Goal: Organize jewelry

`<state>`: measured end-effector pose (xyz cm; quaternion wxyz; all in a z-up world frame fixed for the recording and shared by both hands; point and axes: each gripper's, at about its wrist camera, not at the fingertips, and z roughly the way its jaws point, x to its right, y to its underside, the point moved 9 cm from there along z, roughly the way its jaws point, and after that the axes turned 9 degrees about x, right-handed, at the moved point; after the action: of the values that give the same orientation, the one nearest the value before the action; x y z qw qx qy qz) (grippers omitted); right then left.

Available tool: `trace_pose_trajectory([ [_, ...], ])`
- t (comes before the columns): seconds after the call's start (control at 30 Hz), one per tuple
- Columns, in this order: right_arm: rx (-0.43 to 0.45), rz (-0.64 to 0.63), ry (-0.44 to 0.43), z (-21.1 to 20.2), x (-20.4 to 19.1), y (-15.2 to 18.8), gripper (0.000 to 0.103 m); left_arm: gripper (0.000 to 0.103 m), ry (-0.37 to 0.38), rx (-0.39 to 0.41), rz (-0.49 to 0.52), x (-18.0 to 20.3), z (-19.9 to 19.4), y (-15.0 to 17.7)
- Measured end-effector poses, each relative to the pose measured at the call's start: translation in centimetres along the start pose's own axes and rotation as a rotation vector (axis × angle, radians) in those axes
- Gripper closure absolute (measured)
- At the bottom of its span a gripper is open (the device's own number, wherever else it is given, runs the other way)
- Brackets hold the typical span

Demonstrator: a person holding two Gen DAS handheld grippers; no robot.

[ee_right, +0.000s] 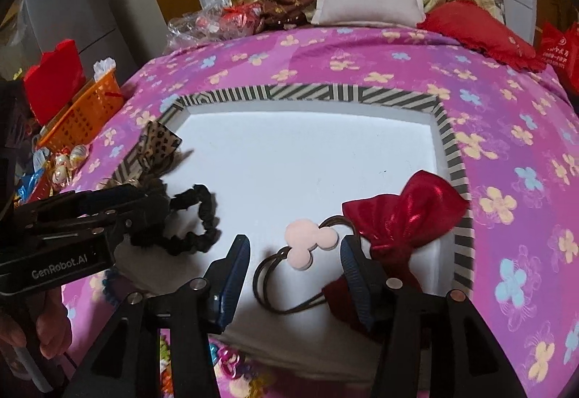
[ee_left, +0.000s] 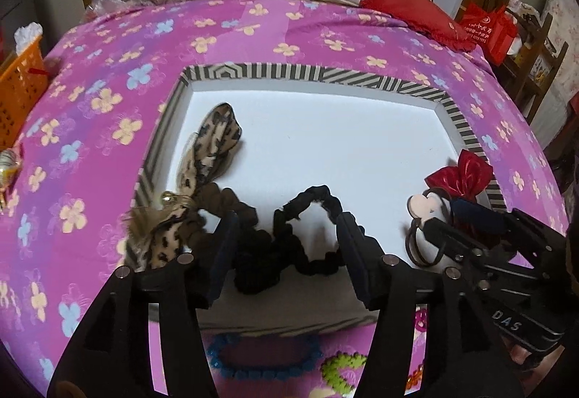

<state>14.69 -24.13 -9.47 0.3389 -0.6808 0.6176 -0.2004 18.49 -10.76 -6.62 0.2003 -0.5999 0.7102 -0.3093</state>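
**Soft hair ties in the tray, both claws parted over them**

From the left wrist we see the left gripper (ee_left: 286, 253) with its jaws parted, pressing on nothing. Between and just beyond them lies the black scrunchie (ee_left: 307, 235), on the white floor of the striped tray (ee_left: 311, 72) at its near edge. To its left the leopard bow (ee_left: 213, 141) sprawls toward the tray's left wall. We judge the scrunchie light, limp and springy: it will sag and bunch, so we would pinch one gathered fold of the loop, not span it.

From the right wrist, the right gripper (ee_right: 295, 264) is also parted, clamping nothing. The pink tie (ee_right: 307, 242), a flat three-lobed charm on thin brown elastic loops, sits between the jaws; the red bow (ee_right: 401, 213) lies just right of it, by the tray's right wall, with the right finger in front of its lower part. The charm looks stiff and smooth, likely to slip, and the elastics thin enough to escape the pads. We would take the charm across its flat faces, or gather the loops where they meet it. The bow looks like glossy, crushable fabric.
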Motion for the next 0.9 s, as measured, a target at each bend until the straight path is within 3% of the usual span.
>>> trace_pose_trajectory([
  [0.4,0.059,0.002,0.023,-5.0,-1.5,0.7,0.052,0.045,-0.078,0.080,0.043,-0.7,-4.7,1.3],
  [0.53,0.079,-0.015,0.049,-6.5,-2.2,1.4,0.031,0.045,-0.097,0.089,0.045,-1.1,-6.0,2.4],
  [0.9,0.082,-0.042,0.087,-9.5,-3.3,3.7,0.031,0.044,-0.082,0.078,-0.004,-2.0,-8.6,6.0],
])
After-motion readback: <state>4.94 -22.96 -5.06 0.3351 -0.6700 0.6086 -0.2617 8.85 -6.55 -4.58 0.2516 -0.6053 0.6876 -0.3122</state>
